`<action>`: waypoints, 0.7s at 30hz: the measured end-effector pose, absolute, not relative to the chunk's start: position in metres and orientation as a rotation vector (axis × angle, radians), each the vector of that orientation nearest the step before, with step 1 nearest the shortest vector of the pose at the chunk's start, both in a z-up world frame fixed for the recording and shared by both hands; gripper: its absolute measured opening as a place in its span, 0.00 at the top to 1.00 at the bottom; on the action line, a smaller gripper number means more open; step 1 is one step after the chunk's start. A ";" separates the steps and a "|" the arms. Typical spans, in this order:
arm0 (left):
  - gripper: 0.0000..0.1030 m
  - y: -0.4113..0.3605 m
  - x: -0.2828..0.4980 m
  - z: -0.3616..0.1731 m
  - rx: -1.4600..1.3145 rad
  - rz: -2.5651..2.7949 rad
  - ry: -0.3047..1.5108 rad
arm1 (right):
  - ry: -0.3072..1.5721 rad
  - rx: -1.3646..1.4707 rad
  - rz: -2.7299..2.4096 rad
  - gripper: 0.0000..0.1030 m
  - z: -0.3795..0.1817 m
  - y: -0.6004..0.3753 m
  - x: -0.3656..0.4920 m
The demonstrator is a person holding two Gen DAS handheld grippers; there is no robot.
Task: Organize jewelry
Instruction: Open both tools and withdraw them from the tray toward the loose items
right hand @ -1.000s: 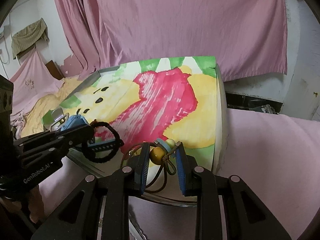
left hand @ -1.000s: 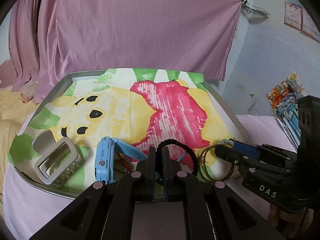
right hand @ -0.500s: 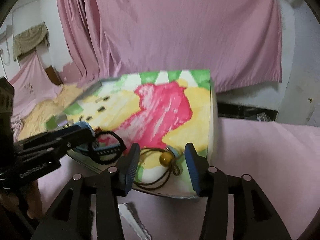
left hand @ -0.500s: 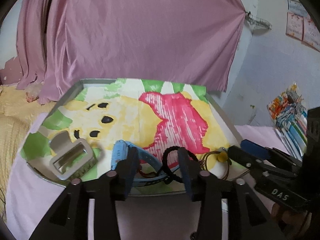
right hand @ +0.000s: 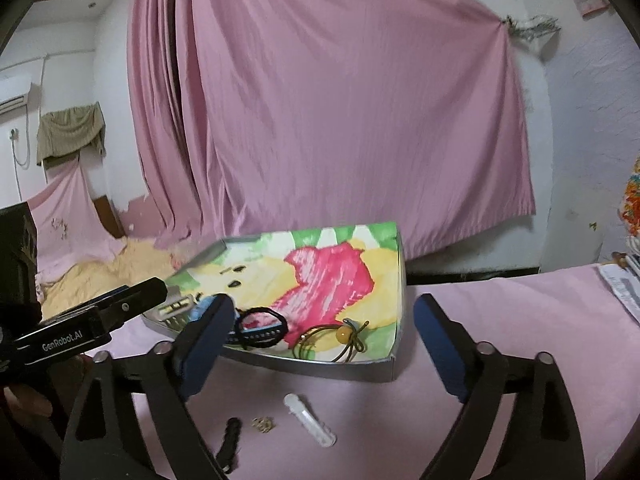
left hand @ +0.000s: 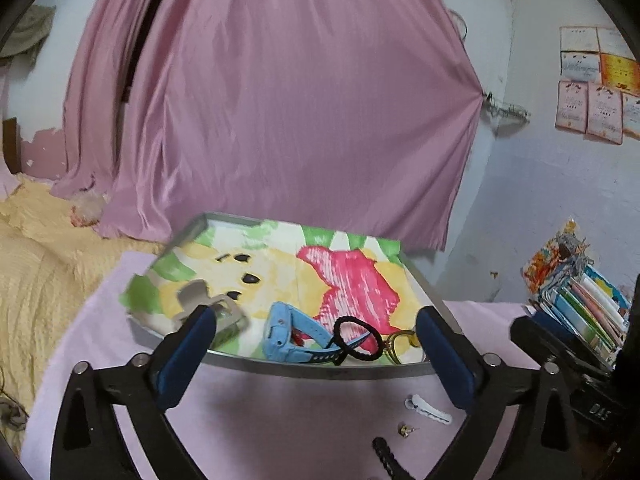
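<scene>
My fingers [left hand: 192, 344] have just spread wide on both grippers, empty; the black hair tie [left hand: 356, 338] and beaded cord [right hand: 344, 338] lie in the tray [right hand: 360, 372] beyond them.

Dim, soft-blurred, fisheye-warped edges

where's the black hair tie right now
The black hair tie lies in the tray near its front edge, overlapping the blue watch strap, with the cord with the yellow bead on its right.
</scene>
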State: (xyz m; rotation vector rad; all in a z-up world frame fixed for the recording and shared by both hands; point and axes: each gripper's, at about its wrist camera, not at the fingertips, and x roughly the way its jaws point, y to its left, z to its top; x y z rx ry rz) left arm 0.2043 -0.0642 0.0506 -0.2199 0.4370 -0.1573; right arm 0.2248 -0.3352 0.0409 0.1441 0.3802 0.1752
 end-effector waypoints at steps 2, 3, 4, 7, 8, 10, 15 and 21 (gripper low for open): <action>0.00 -0.061 0.193 0.052 -0.217 -0.151 0.406 | 0.353 0.144 0.170 0.09 0.043 -0.335 0.212; 0.00 -0.059 0.186 0.053 -0.213 -0.151 0.393 | 0.333 0.142 0.163 0.09 0.044 -0.334 0.204; 0.00 -0.058 0.182 0.053 -0.211 -0.151 0.385 | 0.324 0.140 0.159 0.09 0.045 -0.334 0.199; 0.00 -0.055 0.169 0.051 -0.204 -0.146 0.361 | 0.284 0.126 0.145 0.09 0.046 -0.333 0.183; 0.00 -0.055 0.165 0.051 -0.201 -0.147 0.356 | 0.271 0.120 0.140 0.09 0.046 -0.332 0.177; 0.00 -0.054 0.157 0.050 -0.192 -0.153 0.345 | 0.256 0.108 0.134 0.09 0.044 -0.331 0.168; 0.00 -0.053 0.139 0.044 -0.181 -0.168 0.341 | 0.248 0.089 0.131 0.09 0.041 -0.330 0.152; 0.00 -0.056 0.126 0.032 -0.163 -0.162 0.363 | 0.257 0.068 0.131 0.09 0.036 -0.333 0.138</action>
